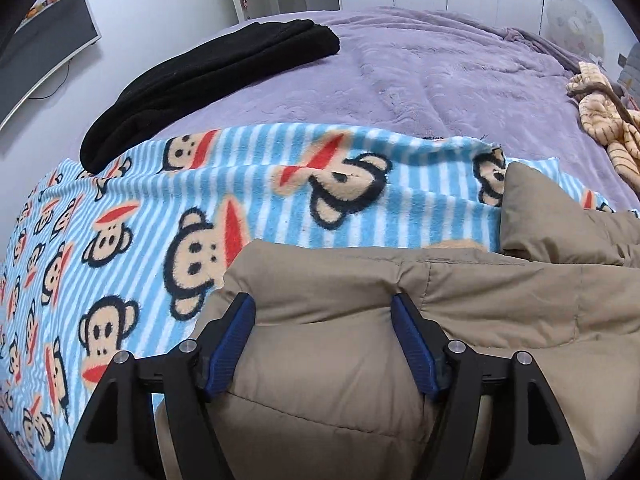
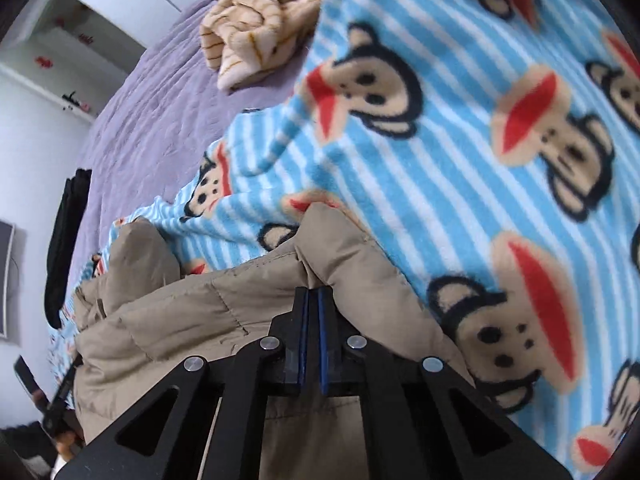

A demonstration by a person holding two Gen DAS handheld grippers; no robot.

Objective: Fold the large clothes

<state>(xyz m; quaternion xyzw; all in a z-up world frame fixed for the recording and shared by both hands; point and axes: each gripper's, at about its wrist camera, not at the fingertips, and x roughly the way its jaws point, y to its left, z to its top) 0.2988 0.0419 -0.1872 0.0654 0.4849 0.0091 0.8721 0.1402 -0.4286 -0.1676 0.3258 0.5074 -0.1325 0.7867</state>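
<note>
- Tan padded jacket lies on near part of striped monkey blanket.
- left gripper jaws wide, straddling jacket fold.
- right gripper pinched closed on jacket edge.

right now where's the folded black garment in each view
Left wrist view: the black garment lies upper left on the purple bedspread, beyond the monkey blanket.
Right wrist view: it is a thin dark strip at the far left edge.
Shared landmark: the tan striped plush.
</note>
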